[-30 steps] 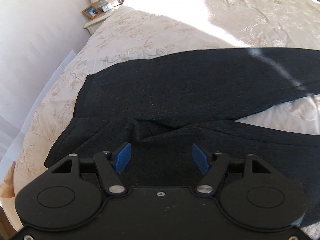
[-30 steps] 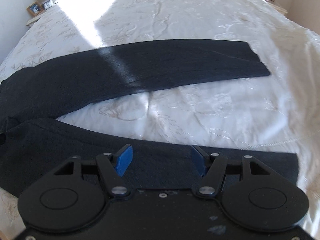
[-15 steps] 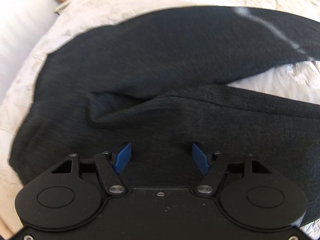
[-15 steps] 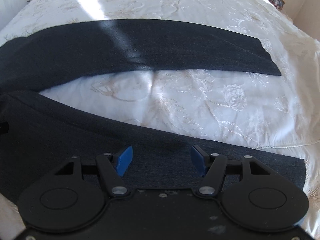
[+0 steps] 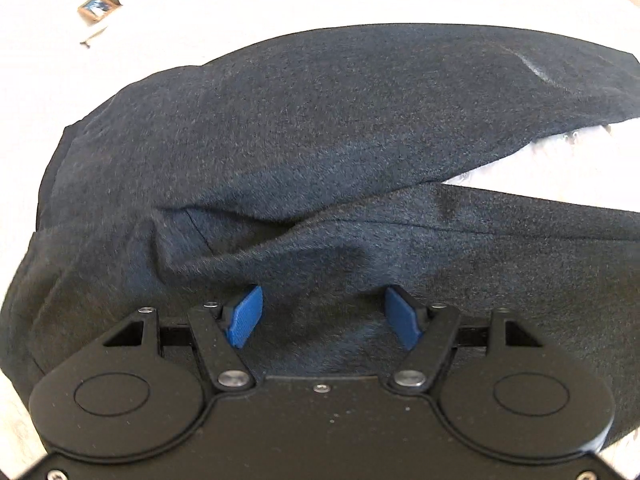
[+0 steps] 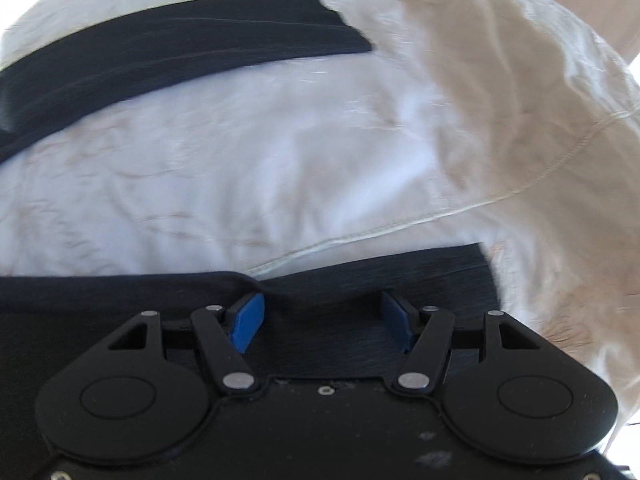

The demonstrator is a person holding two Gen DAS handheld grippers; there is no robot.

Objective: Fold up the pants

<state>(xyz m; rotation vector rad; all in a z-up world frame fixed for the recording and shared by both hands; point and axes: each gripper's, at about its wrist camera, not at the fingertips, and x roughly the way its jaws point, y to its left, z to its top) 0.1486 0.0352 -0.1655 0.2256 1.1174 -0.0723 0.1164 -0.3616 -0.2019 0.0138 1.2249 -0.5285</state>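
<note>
Dark grey pants (image 5: 320, 128) lie spread on a cream bedspread (image 6: 280, 160), the two legs apart in a V. My left gripper (image 5: 323, 316) is open, low over the near leg close to the crotch folds, with the cloth between its blue pads (image 5: 246, 316). My right gripper (image 6: 322, 322) is open, low over the near leg's cuff end (image 6: 400, 272), with the cloth between its pads. The far leg (image 6: 180, 52) runs across the top of the right wrist view.
A bedside table with a framed photo (image 5: 98, 7) stands at the far left. The bed's seam and right edge (image 6: 540, 176) show in the right wrist view. Bare bedspread lies between the two legs.
Both grippers have moved down and forward, close to the near pant leg. The right one has shifted toward the cuff end. Both have stayed open.
</note>
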